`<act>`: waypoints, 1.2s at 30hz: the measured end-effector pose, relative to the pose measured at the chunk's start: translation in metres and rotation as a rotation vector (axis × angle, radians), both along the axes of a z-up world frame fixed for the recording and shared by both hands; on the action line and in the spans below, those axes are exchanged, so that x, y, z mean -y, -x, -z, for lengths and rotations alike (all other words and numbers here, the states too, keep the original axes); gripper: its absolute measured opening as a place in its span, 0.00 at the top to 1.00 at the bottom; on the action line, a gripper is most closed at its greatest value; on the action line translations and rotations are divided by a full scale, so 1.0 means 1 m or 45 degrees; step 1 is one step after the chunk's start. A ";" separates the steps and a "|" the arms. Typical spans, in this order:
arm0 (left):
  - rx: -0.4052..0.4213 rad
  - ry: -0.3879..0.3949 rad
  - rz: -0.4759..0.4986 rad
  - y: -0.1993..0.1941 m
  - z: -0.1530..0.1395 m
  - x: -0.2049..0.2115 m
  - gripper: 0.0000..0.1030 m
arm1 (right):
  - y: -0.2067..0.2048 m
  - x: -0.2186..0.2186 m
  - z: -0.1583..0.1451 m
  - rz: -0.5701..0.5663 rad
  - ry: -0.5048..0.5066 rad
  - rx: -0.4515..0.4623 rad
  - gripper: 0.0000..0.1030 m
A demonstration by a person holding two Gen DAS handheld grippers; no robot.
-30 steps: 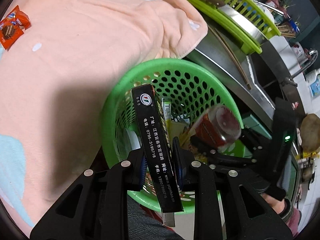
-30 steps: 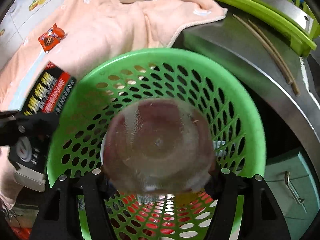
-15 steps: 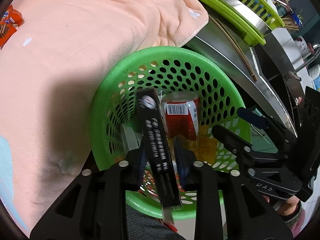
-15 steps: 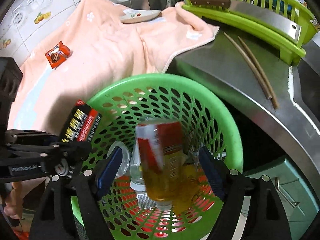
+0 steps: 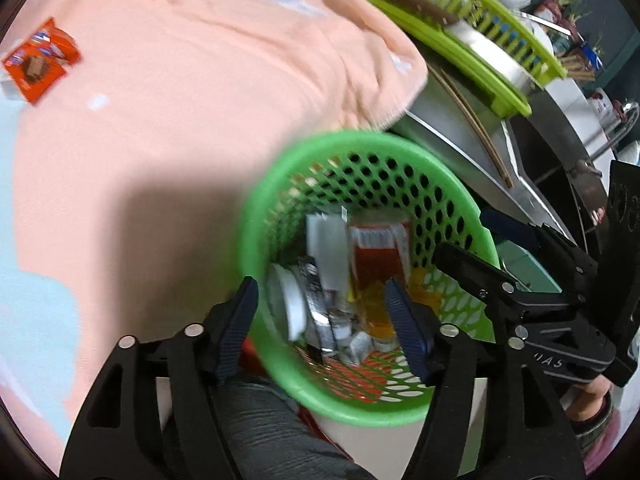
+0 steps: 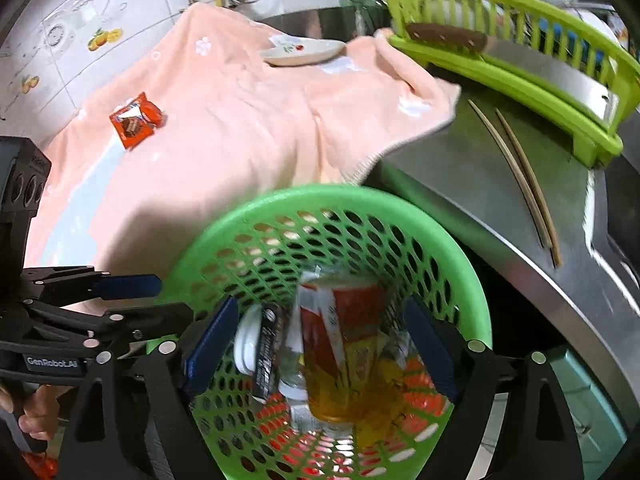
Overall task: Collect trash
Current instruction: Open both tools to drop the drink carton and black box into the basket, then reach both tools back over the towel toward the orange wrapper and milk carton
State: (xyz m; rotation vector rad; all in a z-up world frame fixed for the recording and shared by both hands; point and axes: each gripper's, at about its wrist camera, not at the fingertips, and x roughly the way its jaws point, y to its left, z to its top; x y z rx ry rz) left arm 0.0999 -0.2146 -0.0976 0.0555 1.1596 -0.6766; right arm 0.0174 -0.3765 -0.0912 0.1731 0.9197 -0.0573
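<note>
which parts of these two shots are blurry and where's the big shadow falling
Left wrist view: motion smear over the green basket and the trash in it; a broad dark shadow lies on the peach towel left of the basket. Right wrist view: the red and yellow bottle is streaked, while the orange wrapper stays fairly crisp; fisheye bends the counter edge.

Both your wrist views look steeply down along their tongs, close above the green basket (image 5: pixel 472 208), which they share; each also catches the other tongs.

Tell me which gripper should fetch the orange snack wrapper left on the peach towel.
Left, probably. The left gripper is open and empty, on the wrapper's side; the orange snack wrapper lies beyond it from the right gripper.
</note>
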 end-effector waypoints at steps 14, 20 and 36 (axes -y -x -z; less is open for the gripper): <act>0.113 0.028 -0.293 -0.050 -0.045 -0.113 0.27 | -0.062 -0.059 -0.034 -0.195 0.042 0.074 0.18; 0.146 0.007 -0.417 -0.077 -0.055 -0.166 0.26 | -0.096 -0.092 -0.037 -0.291 0.063 0.081 0.18; 0.150 -0.035 -0.665 -0.149 -0.054 -0.272 0.25 | -0.227 -0.196 -0.041 -0.570 0.026 0.125 0.15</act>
